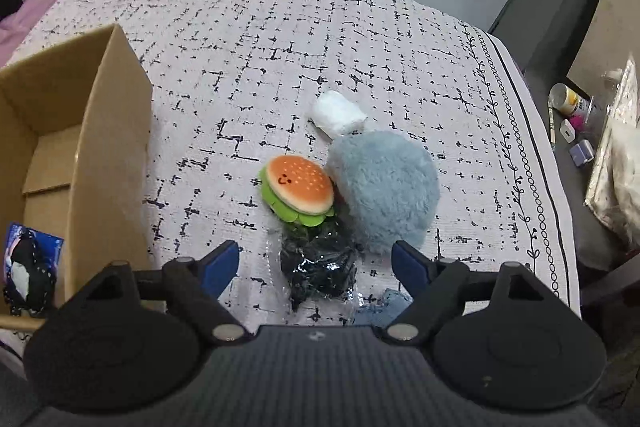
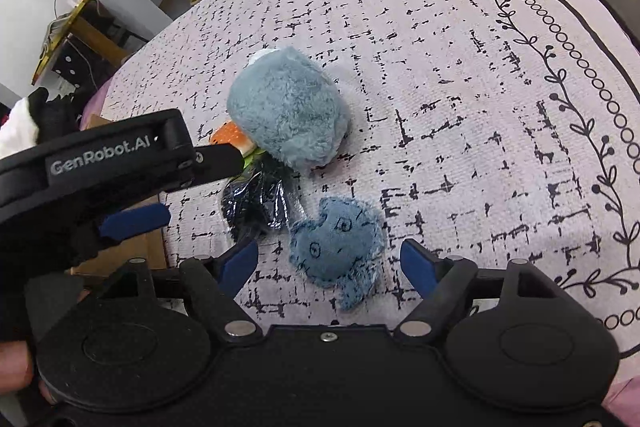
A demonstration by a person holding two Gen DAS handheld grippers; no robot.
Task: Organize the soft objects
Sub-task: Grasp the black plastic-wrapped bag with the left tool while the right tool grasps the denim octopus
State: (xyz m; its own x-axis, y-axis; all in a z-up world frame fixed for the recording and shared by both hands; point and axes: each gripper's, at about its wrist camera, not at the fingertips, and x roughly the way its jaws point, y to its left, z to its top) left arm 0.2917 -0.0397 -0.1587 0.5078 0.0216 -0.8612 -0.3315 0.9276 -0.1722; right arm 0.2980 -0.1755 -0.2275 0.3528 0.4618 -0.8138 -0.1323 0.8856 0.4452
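A pile of soft things lies on the patterned bed cover (image 1: pixel 280 47). A burger plush (image 1: pixel 298 189) leans on a fluffy grey-blue ball (image 1: pixel 384 191), with a white soft pack (image 1: pixel 340 115) behind them. A black item in clear wrap (image 1: pixel 316 267) lies in front, between the tips of my open left gripper (image 1: pixel 316 267). A flat blue denim plush (image 2: pixel 336 247) lies just ahead of my open right gripper (image 2: pixel 330 265), between its fingers. The left gripper (image 2: pixel 120 163) also shows in the right wrist view, over the wrapped item (image 2: pixel 256 203).
An open cardboard box (image 1: pixel 100 131) stands at the left on the bed, with a black-and-white item (image 1: pixel 24 267) beside it. A dark side table with small clutter (image 1: pixel 576 123) is past the bed's right edge. Slippers and bags lie on the floor beyond.
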